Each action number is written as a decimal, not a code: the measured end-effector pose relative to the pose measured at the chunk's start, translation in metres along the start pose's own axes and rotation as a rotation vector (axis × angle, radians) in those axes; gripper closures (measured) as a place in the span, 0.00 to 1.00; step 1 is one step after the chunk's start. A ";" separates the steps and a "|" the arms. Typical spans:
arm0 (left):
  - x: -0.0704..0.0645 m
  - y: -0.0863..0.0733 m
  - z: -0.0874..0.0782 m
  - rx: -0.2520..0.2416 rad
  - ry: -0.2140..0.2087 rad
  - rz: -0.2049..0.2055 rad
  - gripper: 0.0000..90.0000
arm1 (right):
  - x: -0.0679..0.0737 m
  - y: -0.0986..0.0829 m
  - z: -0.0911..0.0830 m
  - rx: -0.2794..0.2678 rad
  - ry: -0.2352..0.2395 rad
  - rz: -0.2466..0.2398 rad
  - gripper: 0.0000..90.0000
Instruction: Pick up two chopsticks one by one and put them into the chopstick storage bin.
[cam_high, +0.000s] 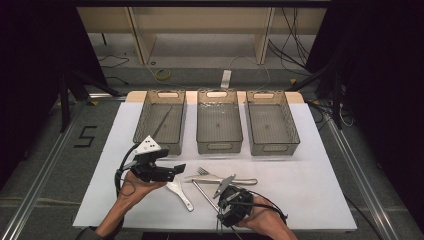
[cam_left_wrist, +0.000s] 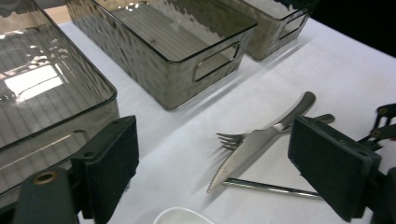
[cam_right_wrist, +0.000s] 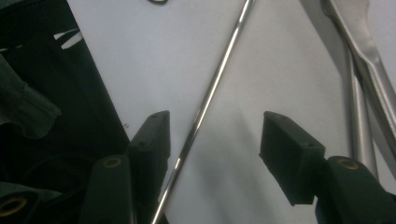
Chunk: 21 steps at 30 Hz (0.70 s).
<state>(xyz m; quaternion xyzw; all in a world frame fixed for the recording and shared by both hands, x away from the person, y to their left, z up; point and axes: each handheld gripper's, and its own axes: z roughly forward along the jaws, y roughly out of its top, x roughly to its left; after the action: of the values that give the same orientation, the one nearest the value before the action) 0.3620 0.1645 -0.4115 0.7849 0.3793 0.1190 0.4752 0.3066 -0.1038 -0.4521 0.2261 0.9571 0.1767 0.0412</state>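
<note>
three clear bins (cam_high: 220, 125) stand in a row at the mat's far edge, seemingly for sorting cutlery; the left bin (cam_high: 160, 120) holds something long and thin, too faint to name. the right gripper (cam_right_wrist: 212, 135), jaws spread, straddles the metal rod (cam_right_wrist: 205, 100) lying on the mat, likely about to pinch it. the left gripper (cam_left_wrist: 212, 158), also spread, hovers facing the knife (cam_left_wrist: 254, 147) and fork (cam_left_wrist: 231, 139). a white spoon (cam_high: 179, 191) lies partly hidden beneath it.

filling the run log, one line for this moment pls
left gripper: open, over knife | right gripper: open, straddling metal rod | nothing held
</note>
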 end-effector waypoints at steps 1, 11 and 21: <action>-0.001 -0.001 -0.001 -0.009 -0.008 -0.011 0.17 | 0.002 0.002 0.001 0.012 0.002 0.012 0.54; -0.006 -0.006 -0.009 -0.025 -0.023 -0.007 0.17 | 0.000 0.005 0.007 0.044 0.013 -0.009 0.66; -0.006 -0.006 -0.009 -0.019 -0.014 0.007 0.17 | 0.001 0.006 0.011 0.076 0.012 -0.043 0.74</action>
<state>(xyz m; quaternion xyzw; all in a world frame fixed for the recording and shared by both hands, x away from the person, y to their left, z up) 0.3499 0.1672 -0.4108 0.7825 0.3722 0.1185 0.4848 0.3101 -0.0945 -0.4599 0.2057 0.9679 0.1407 0.0308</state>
